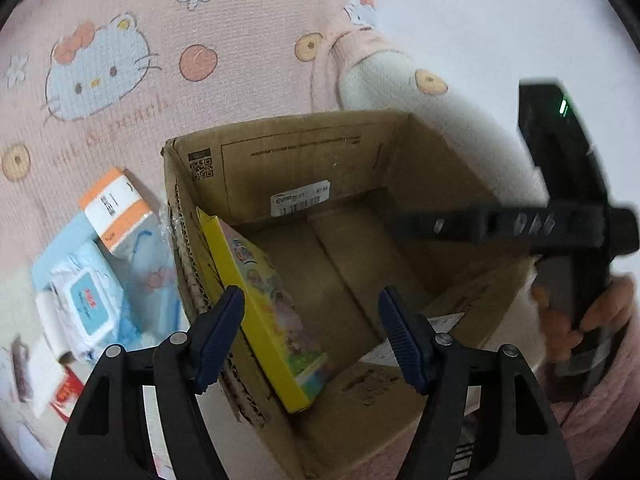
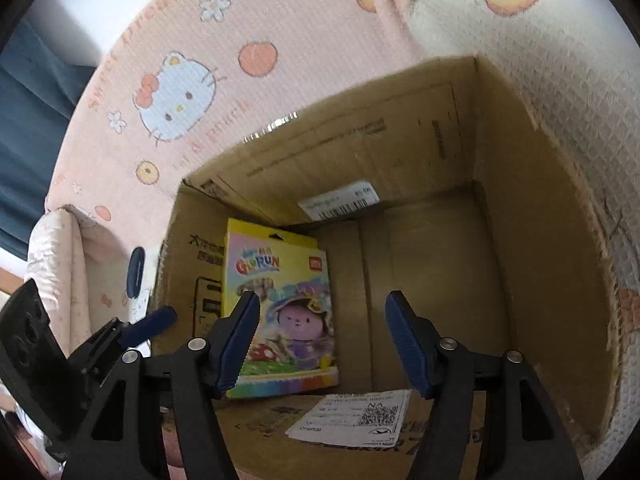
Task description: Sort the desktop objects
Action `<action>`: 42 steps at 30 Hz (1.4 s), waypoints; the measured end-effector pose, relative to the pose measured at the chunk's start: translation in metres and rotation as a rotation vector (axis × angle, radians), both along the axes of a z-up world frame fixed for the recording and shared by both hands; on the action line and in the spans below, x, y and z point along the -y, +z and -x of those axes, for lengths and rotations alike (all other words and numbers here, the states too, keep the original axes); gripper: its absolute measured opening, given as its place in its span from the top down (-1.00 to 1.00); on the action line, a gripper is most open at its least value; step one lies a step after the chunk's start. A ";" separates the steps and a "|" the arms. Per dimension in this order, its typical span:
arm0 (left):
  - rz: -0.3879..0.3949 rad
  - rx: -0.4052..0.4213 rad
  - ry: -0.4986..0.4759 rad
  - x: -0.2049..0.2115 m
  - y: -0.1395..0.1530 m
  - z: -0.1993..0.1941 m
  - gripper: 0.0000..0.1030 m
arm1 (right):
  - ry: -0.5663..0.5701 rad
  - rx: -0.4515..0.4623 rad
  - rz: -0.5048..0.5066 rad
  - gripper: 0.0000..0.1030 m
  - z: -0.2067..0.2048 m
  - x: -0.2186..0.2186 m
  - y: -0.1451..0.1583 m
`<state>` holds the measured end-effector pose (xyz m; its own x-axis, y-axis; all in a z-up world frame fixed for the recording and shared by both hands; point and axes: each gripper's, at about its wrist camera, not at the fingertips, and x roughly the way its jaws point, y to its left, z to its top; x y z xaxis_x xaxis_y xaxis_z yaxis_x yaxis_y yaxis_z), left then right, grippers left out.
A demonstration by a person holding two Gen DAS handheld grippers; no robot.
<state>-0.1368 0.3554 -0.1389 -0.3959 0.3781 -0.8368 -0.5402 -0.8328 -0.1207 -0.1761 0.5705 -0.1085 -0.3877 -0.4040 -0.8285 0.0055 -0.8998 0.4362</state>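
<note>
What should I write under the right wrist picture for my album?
Open right gripper above a cardboard box where a colourful toy box leans against the side wall.

An open brown cardboard box [image 1: 400,152] is set on a pink cartoon-print blanket [image 1: 224,60]. A flat yellow toy package [image 2: 280,312] is leaned inside against its left wall. Wet-wipe packs [image 1: 88,304] are piled outside, left of the box.

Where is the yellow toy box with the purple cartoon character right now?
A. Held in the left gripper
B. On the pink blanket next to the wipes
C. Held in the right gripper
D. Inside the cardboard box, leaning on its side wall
D: the yellow toy box stands inside the cardboard box, leaning against its wall, and neither gripper's pads press on it.
</note>
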 end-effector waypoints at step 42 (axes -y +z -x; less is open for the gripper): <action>-0.122 0.119 0.196 0.055 0.013 0.048 0.84 | -0.029 0.425 0.435 1.00 0.044 0.091 -0.084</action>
<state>-0.1849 0.3000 -0.1259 -0.3732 0.4047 -0.8348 -0.3460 -0.8957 -0.2794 -0.2196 0.4797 -0.1920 -0.0750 -0.7345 -0.6745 -0.2716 -0.6358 0.7225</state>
